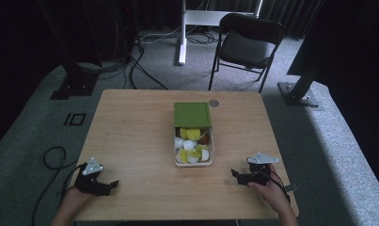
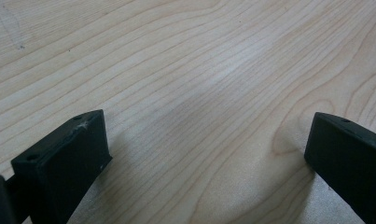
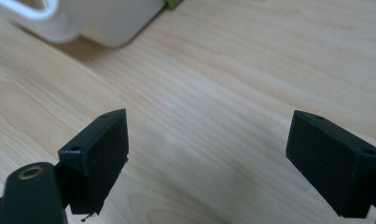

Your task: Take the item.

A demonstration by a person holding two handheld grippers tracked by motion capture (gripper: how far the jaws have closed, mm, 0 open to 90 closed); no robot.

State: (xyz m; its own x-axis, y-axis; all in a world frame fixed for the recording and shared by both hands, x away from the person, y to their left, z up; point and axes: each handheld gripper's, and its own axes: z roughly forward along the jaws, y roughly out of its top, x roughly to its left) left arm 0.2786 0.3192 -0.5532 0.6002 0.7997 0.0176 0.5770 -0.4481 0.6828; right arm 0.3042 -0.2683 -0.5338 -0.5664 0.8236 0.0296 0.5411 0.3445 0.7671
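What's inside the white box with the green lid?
The white box holds yellow, white and brownish round pieces. The green lid covers its far end, hiding whatever lies underneath.

Bench (image 1: 130, 136): pale wood-grain top, smooth, matt. Box (image 3: 106, 21): smooth white plastic; lid (image 1: 192, 114) matt green. Hand-held gripper pads (image 3: 101, 149): matt black plastic.

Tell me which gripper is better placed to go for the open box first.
Right, probably. The right gripper rests open on the table, nearer the white box, whose corner shows in its own view. The left gripper, also open, sits farther off, facing bare wood.
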